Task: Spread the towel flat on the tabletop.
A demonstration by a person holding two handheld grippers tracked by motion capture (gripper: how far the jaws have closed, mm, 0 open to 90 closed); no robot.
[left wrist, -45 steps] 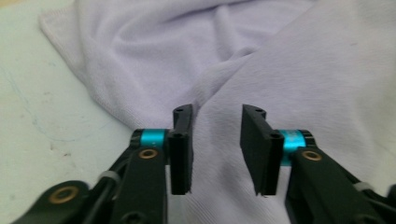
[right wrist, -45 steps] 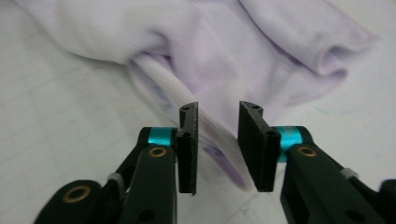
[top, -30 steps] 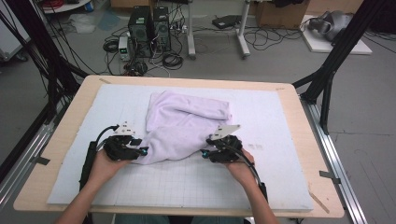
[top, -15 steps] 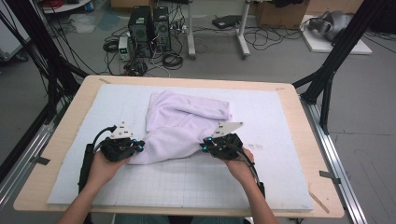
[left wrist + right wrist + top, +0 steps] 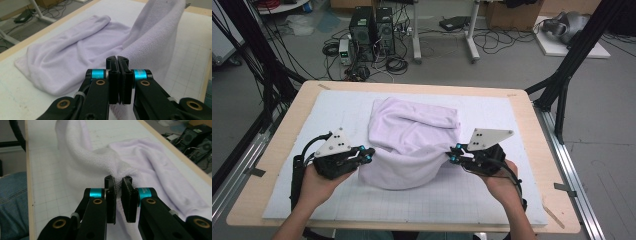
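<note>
Hands of a seated person come in from the bottom of the high view, each holding a black two-jaw gripper over a wooden desk [image 5: 277, 165] covered by a white gridded mat [image 5: 412, 210].

At the left, the left gripper [image 5: 368, 154] points toward the middle of the desk, a grey three-cornered plate on top and a black cable trailing back along the forearm. Its jaws have just been closing and are now clenched on the near left edge of a pale lilac towel [image 5: 412, 142]. In the left gripper view, the left gripper [image 5: 119, 62] has its two black pads pressed nearly together, with a thin fold of the towel [image 5: 75, 57] pinched between them and rising up to the right.

In the middle, the towel lies rumpled, its far part resting on the mat and its near edge raised, sagging in a curve between the two grippers.

At the right, the right gripper [image 5: 451, 154] faces the left one. Its jaws have also just been closing and now grasp the towel's near right edge. In the right gripper view, the right gripper [image 5: 118, 181] holds a thick bunch of the towel [image 5: 155, 162] between its pads
</note>
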